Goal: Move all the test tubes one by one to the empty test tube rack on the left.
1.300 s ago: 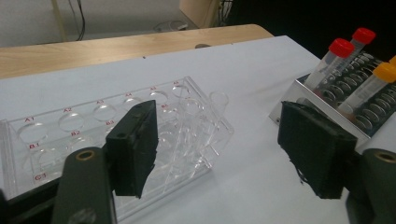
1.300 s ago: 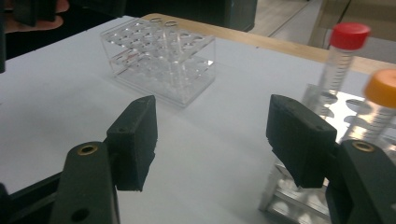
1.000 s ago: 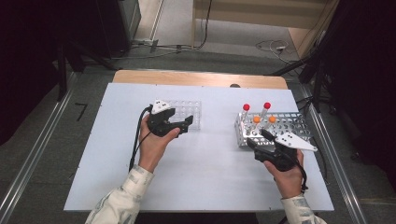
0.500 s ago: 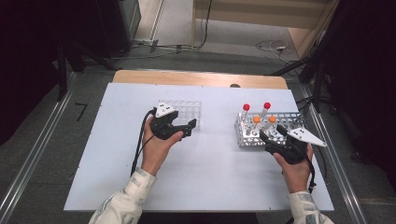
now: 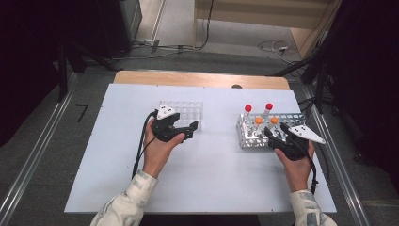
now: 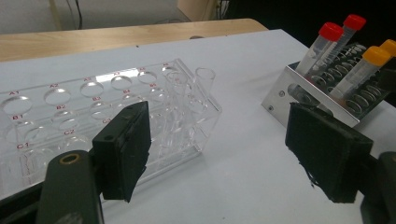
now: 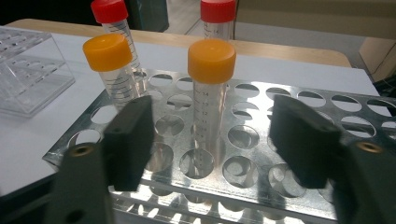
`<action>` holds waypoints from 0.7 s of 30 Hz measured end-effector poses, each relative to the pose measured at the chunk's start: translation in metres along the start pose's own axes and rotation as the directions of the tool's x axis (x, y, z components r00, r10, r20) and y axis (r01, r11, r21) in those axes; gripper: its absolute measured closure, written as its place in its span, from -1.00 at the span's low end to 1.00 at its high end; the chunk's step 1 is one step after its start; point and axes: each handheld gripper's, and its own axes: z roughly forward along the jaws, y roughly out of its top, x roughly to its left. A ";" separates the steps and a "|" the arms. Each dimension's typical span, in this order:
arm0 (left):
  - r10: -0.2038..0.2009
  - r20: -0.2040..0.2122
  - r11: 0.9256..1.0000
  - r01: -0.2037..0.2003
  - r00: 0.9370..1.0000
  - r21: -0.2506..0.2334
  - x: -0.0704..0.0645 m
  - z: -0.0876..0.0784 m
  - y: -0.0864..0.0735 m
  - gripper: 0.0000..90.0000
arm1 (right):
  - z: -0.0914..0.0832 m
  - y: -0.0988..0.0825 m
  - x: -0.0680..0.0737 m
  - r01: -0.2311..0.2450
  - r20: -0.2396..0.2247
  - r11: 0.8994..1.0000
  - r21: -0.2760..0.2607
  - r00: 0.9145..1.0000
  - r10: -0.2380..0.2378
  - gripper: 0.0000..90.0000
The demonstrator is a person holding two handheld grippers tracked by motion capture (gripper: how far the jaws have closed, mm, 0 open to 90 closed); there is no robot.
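High view: the left tool (image 5: 188,132) rests open-jawed beside the clear rack (image 5: 184,113) mid-bench, likely steadying it, while the right tool (image 5: 275,136) faces the metal rack (image 5: 291,120) near the right edge.

Right gripper view: jaws, just narrowing, stand apart around an orange-capped tube (image 7: 210,88), untouched, lining up a grasp.

A lab bench: capped sample tubes (image 7: 211,88) in a metal rack (image 5: 291,120), a clear rack (image 6: 84,116) beside.
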 end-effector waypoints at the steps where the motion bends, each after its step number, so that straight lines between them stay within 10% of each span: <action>1: -0.001 0.000 1.000 0.001 1.000 0.000 0.000 0.000 0.000 -0.49 | 0.001 0.000 0.000 0.001 0.003 1.000 0.000 1.000 -0.001 -0.09; 21: -0.007 -0.007 1.000 0.007 1.000 0.001 0.000 0.002 0.000 -0.48 | 0.015 0.003 0.001 0.022 -0.003 1.000 0.003 1.000 -0.022 0.59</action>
